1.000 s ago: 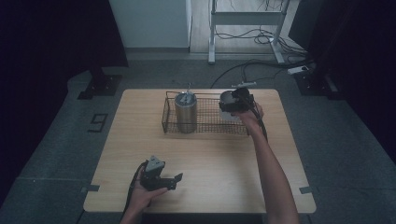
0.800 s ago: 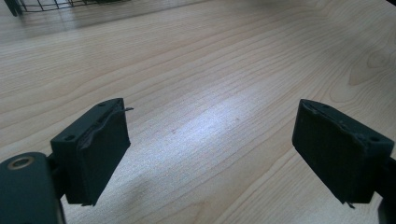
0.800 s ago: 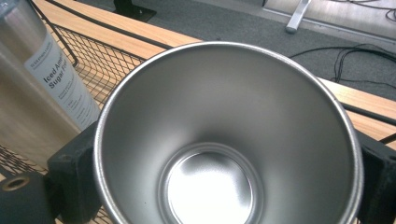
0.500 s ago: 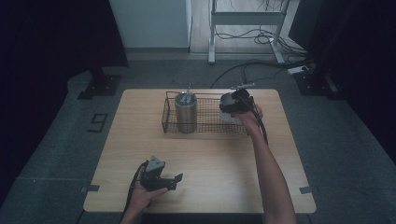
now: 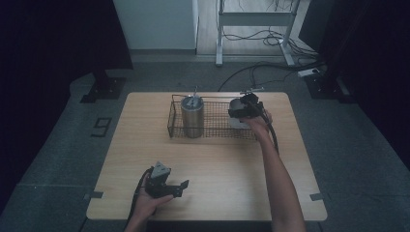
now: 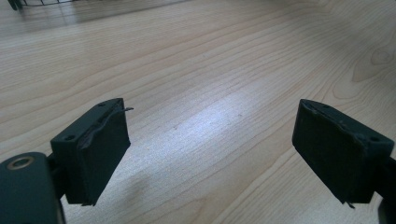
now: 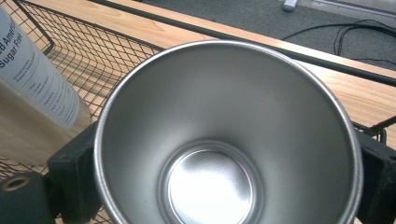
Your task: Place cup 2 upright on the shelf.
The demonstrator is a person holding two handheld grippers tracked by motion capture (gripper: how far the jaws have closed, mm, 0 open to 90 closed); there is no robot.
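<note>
A shiny steel cup sits between the jaws of my right gripper, mouth toward the camera and empty inside. In the high view the right gripper holds the cup at the right end of a black wire basket. A tall metal canister stands upright in the basket's left part. Its printed label appears at the left of the right gripper view. My left gripper rests near the table's front edge, jaws wide apart over bare wood.
The wooden table has bare surface between the basket and the left hand. Cables run over the grey floor behind the table, and a metal frame stands farther back.
The right gripper with the cup has shifted slightly lower at the basket's right end. The left gripper has stayed put.
</note>
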